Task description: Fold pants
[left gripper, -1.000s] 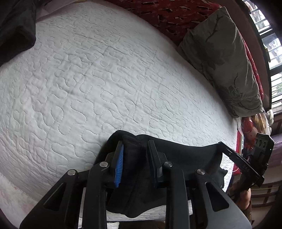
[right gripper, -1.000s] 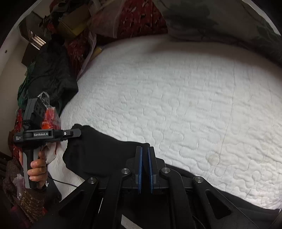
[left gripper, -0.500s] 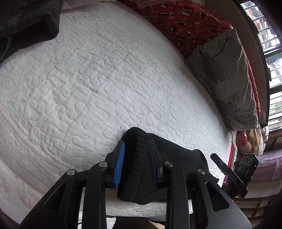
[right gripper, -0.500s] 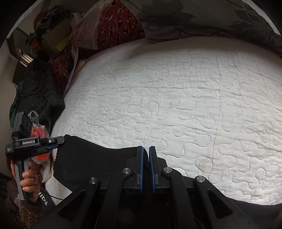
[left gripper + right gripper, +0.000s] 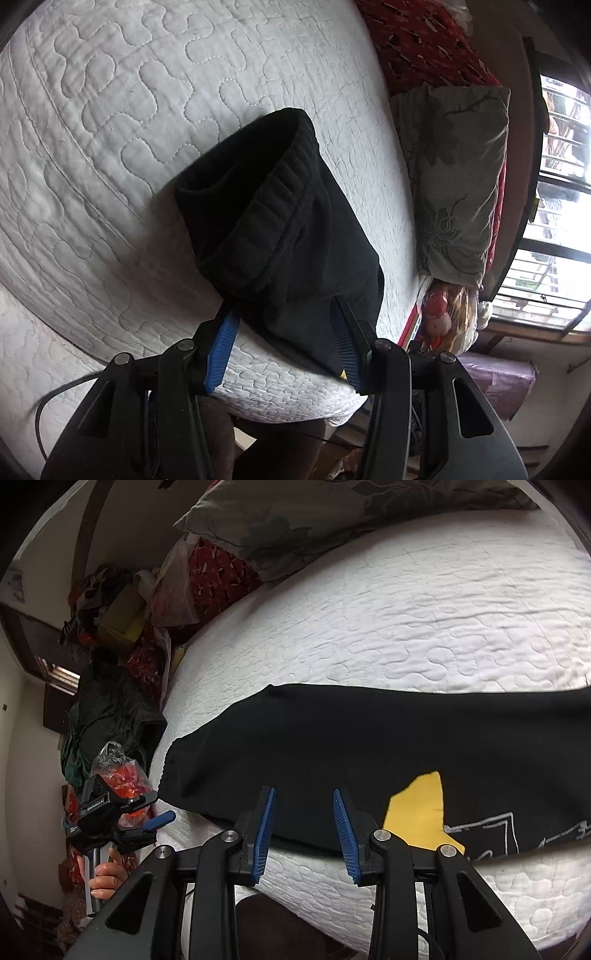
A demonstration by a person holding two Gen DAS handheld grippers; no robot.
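Your left gripper (image 5: 284,332) and right gripper (image 5: 303,814) have just been opening (jaws apart); black pants (image 5: 369,731) released onto quilted bedspread (image 5: 406,627), fold laid.

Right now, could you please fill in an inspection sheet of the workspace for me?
Surface: bed with white quilted cover, wrinkled but bare past the pants.
Job's things: black pants lying along the near bed edge; ribbed waistband bunched up at one end; yellow patch and white line print showing.
Clutter: floral pillow, red patterned cloth, dark clothes heap, bags beside the bed.
Grippers: left gripper and right gripper have just been opening; the pants edge lies between each pair of pads, unpressed.
Cables: thin black cable at the bed edge.
Surroundings: barred window.
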